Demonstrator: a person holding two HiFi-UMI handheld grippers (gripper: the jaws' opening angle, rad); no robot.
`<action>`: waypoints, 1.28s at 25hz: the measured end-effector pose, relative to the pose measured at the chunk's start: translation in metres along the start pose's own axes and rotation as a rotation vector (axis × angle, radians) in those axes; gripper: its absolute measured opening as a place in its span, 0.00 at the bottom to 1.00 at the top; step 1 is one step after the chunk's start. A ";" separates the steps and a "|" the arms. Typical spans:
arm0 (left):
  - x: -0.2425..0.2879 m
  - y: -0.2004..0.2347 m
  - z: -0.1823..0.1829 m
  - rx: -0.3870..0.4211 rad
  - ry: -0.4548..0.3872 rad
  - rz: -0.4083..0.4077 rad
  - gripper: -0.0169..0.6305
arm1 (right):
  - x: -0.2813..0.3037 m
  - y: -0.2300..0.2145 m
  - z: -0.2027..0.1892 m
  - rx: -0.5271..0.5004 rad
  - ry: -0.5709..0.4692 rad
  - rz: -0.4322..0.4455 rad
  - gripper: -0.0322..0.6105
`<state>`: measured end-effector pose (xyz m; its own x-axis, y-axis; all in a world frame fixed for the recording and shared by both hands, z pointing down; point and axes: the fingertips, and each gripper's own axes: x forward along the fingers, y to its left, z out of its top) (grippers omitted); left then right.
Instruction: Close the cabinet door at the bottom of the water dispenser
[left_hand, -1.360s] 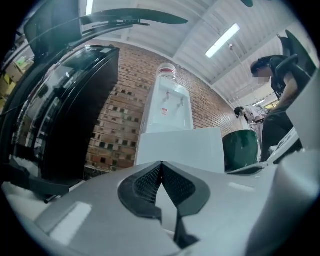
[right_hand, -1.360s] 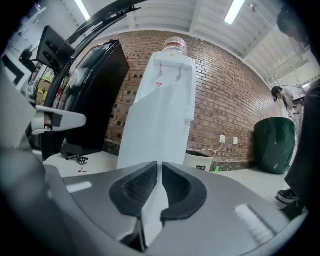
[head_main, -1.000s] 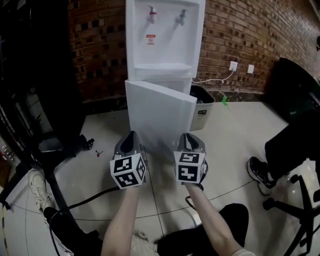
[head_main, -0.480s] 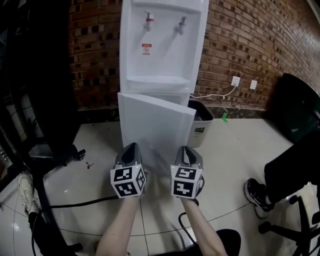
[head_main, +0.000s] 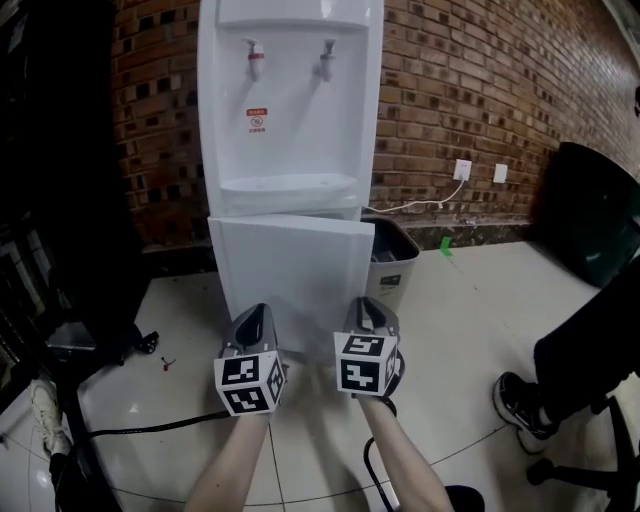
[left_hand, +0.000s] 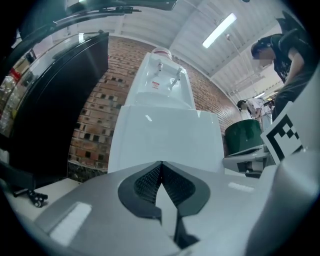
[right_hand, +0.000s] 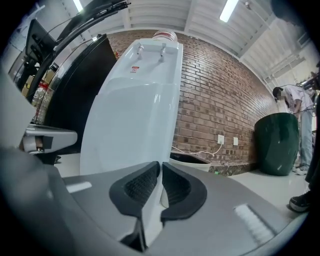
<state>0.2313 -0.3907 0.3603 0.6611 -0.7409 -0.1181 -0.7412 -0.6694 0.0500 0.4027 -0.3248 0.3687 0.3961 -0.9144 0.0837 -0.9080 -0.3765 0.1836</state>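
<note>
Squaring up to the ajar cabinet door with both grippers pinched shut and empty.

Side by side and level, left gripper and right gripper, fingers of each pressed together on nothing. Straight ahead of both: the white door, long axis upright, under the water dispenser, seemingly hinged at the left, free edge swung out at the right beside the bin. Close, though contact impossible to confirm. Probably best pushed with the right gripper, nearer that free edge.
</note>
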 end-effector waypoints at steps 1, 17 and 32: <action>0.003 0.002 0.000 -0.004 -0.001 0.006 0.04 | 0.005 -0.002 0.001 0.006 0.000 0.000 0.10; 0.035 0.012 -0.015 0.089 0.068 0.037 0.04 | 0.051 -0.013 0.000 -0.077 -0.010 -0.017 0.07; 0.058 0.038 -0.014 0.054 0.074 0.057 0.04 | 0.091 0.006 -0.008 -0.069 0.017 0.057 0.05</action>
<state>0.2431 -0.4600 0.3692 0.6232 -0.7809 -0.0428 -0.7816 -0.6238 0.0006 0.4342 -0.4093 0.3853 0.3465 -0.9313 0.1126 -0.9179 -0.3119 0.2452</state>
